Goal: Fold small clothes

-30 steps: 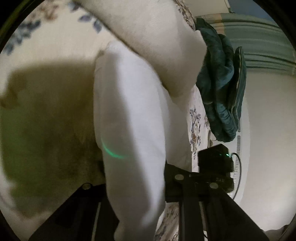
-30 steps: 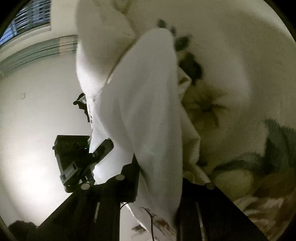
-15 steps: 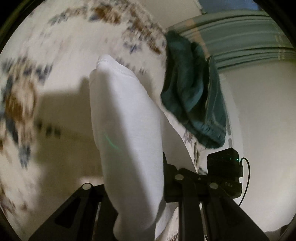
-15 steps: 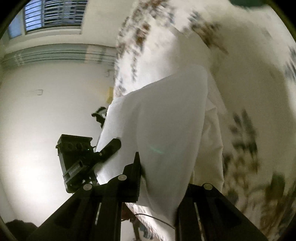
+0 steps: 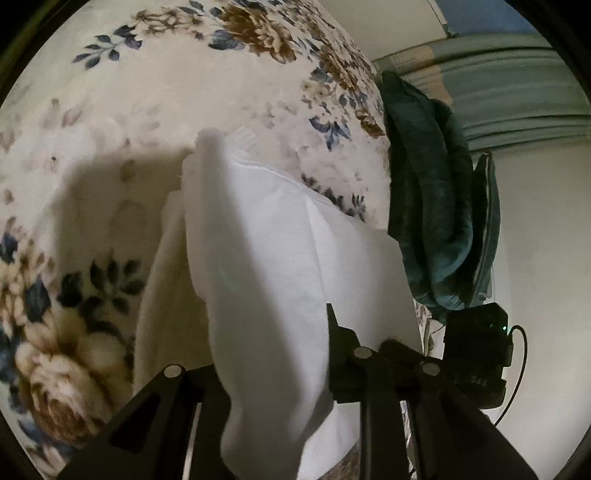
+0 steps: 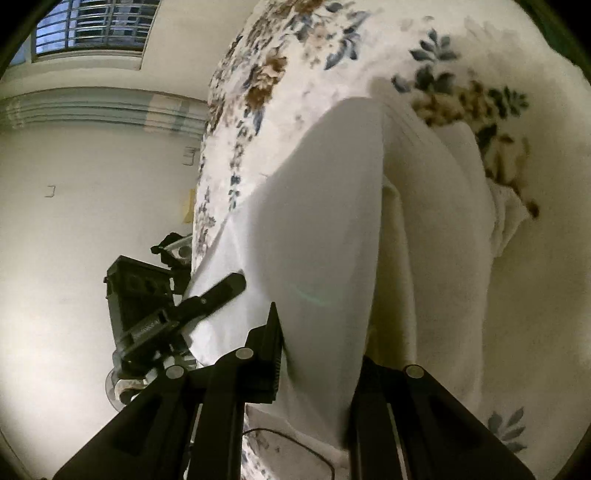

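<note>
A white garment (image 5: 280,266) is pinched between the two fingers of my left gripper (image 5: 273,373) and hangs over the floral bedspread (image 5: 177,85). The same white garment (image 6: 332,229) is pinched in my right gripper (image 6: 317,358) and stretches away across the bedspread (image 6: 461,48). Each gripper shows in the other's view: the right one (image 5: 476,354) at the lower right, the left one (image 6: 173,306) at the left. Both hold one edge of the cloth side by side.
A dark teal garment (image 5: 428,206) is heaped at the bed's far edge in the left wrist view. A pale wall (image 6: 74,229) and a barred window (image 6: 92,29) lie beyond the bed. A thin black cable (image 6: 295,443) lies on the bedspread.
Both grippers have pulled the white garment back and away from the bed surface; more bedspread shows beyond it, and the cloth now lies spread out between the two grippers.
</note>
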The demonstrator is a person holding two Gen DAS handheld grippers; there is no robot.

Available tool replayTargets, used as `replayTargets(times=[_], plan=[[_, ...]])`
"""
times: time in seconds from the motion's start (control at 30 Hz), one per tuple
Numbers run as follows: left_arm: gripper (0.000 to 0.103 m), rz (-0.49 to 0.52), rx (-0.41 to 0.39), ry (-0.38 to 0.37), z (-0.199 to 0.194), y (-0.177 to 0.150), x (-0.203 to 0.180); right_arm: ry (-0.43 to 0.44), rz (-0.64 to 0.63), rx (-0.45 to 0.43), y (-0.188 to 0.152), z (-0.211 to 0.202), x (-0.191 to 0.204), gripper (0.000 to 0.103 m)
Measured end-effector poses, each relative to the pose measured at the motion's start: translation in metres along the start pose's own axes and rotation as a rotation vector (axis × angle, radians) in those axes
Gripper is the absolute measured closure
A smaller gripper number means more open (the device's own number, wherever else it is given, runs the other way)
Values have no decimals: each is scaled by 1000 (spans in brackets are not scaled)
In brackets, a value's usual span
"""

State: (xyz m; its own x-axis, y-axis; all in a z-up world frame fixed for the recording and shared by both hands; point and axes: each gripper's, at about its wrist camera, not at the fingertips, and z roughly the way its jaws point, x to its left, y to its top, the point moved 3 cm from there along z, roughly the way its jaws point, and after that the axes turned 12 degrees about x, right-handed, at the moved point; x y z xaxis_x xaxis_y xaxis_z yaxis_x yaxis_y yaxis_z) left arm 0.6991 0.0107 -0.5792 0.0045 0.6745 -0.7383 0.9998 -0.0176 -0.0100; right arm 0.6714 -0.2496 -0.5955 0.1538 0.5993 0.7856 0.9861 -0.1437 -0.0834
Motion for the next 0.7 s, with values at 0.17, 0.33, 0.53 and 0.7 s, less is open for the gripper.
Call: replayTargets(times=[0.17, 0.33, 0.53, 0.7], plan=[[70, 35, -11, 152, -14, -10, -11, -113, -2, 1, -11, -8, 9, 79], [46, 42, -108, 427, -40, -24, -23, -429, -26, -78, -31, -34, 31, 25], [0, 142, -253, 674, -67, -61, -65, -845, -41, -198, -75, -59, 60, 0], [0, 166, -297, 749, -86, -100, -105, -979, -44, -312, -124, -100, 99, 0]])
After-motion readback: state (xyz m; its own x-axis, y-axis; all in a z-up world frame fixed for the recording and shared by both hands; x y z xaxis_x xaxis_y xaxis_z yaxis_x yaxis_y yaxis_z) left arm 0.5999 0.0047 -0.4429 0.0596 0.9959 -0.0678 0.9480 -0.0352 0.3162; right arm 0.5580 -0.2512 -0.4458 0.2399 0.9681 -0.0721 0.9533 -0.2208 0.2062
